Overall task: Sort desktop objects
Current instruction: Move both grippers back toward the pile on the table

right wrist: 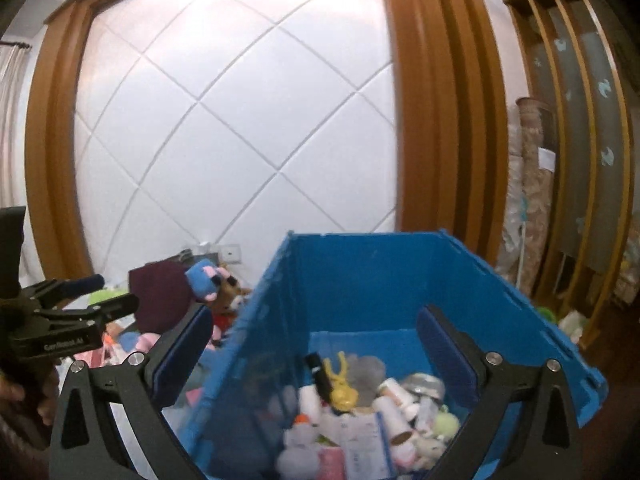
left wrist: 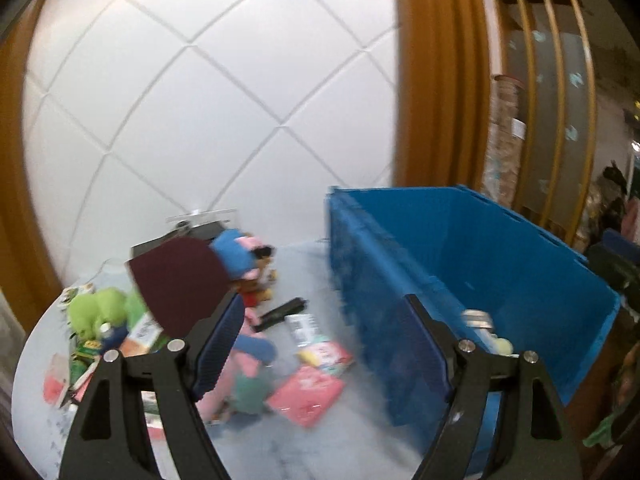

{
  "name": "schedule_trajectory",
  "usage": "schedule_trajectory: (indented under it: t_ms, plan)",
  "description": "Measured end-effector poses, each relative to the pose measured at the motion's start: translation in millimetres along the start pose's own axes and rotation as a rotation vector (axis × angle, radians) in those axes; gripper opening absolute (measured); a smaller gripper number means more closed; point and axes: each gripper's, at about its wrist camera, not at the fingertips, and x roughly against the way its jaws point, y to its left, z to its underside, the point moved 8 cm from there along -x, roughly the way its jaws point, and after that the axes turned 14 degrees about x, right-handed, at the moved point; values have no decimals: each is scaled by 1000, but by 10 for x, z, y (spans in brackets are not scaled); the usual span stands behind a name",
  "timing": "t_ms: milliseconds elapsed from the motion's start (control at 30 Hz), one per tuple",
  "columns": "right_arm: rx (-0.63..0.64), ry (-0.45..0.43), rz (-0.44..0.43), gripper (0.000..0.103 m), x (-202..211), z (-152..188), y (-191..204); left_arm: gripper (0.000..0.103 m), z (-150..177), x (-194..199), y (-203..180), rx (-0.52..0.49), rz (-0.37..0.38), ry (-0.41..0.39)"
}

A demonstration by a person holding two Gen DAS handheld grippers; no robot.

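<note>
One blue bin (right wrist: 360, 280), two grippers, one green plush (left wrist: 98, 312), one maroon cushion (left wrist: 180, 284), one black pen (left wrist: 280, 312).

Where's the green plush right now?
Left wrist view, far left of the table: the green plush sits left of the maroon object, far from the blue bin.

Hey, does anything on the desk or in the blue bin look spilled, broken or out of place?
Nothing looks spilled or broken. The blue bin stands upright with small items heaped loosely inside. Soft toys and packets lie scattered on the desk, unsorted. The pictures are blurry, so fine damage would not show.
</note>
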Motion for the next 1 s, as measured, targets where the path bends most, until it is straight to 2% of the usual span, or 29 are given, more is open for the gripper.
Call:
schedule_trajectory:
  t_ms: [233,367,500,633,767,900,1000]
  plan:
    - [43,-66,18,103,40,-442,890,79,-8,96,1404,96,-77,28]
    - [49,-36,-15,103,-164,-525,1482,79,81,79,2384,147,-181,74]
    - [30,56,-43,103,-516,-375,1931,79,278,27,3263,184,-294,140]
    - [2,201,-45,103,-919,-31,2204,79,516,-12,4150,231,-407,219]
    - [-14,316,-30,103,-1216,291,2342,79,691,-78,5008,272,-529,277]
    - [-31,407,-31,103,-1513,570,2411,79,818,-352,5923,350,-607,360]
    - [-24,506,-17,103,-1788,823,2478,79,812,-538,6434,378,-676,385]
